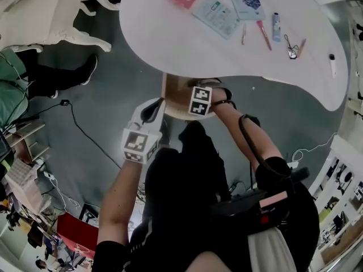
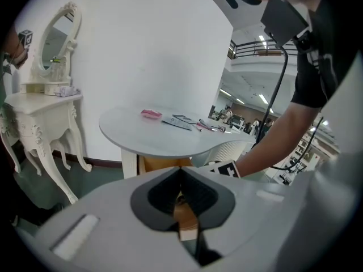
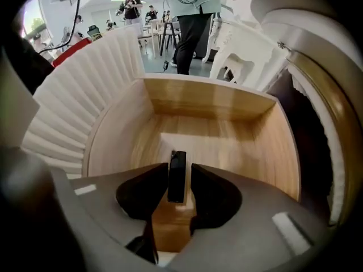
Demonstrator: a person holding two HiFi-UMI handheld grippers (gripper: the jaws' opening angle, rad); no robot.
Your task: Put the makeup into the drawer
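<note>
**Head view:** Your right gripper (image 1: 204, 92) hangs over the open drawer (image 1: 173, 92), pointing down into it. Your left gripper (image 1: 153, 109) sits just outside the drawer's left side. More makeup, packets (image 1: 218, 15) and pencils (image 1: 264, 35), lies on the table (image 1: 170, 44) above the drawer. The tabletop overhangs the back of the drawer, so a careless lift out could clip the right gripper on its rim.

**Left gripper view:** The left gripper (image 2: 181, 171) has its jaws together, with nothing that I can see between them. The drawer (image 2: 161, 164) shows as wood under the table (image 2: 147, 137). This gripper is near the drawer's front, so a stray nudge could push the drawer in against your right arm (image 2: 266, 145).

**Right gripper view:** The right gripper (image 3: 180, 166) is narrow, closed on a slim dark stick (image 3: 177, 180). The stick hangs end-down inside the drawer (image 3: 227, 112), above its floor.
- **Grip:** The left pad lies on the stick, but a thin line of wood shows along its right side. The hold looks light to me, so the stick could slip early, land on its end and topple or roll.
- **Drawer floor:** A pale patch (image 3: 232, 149) lies on the floor beyond the stick. It may be a packet; I can't tell.
- **Height:** Go much lower and the jaw tips may strike the floor. Let go from here and the stick may bounce.
</note>
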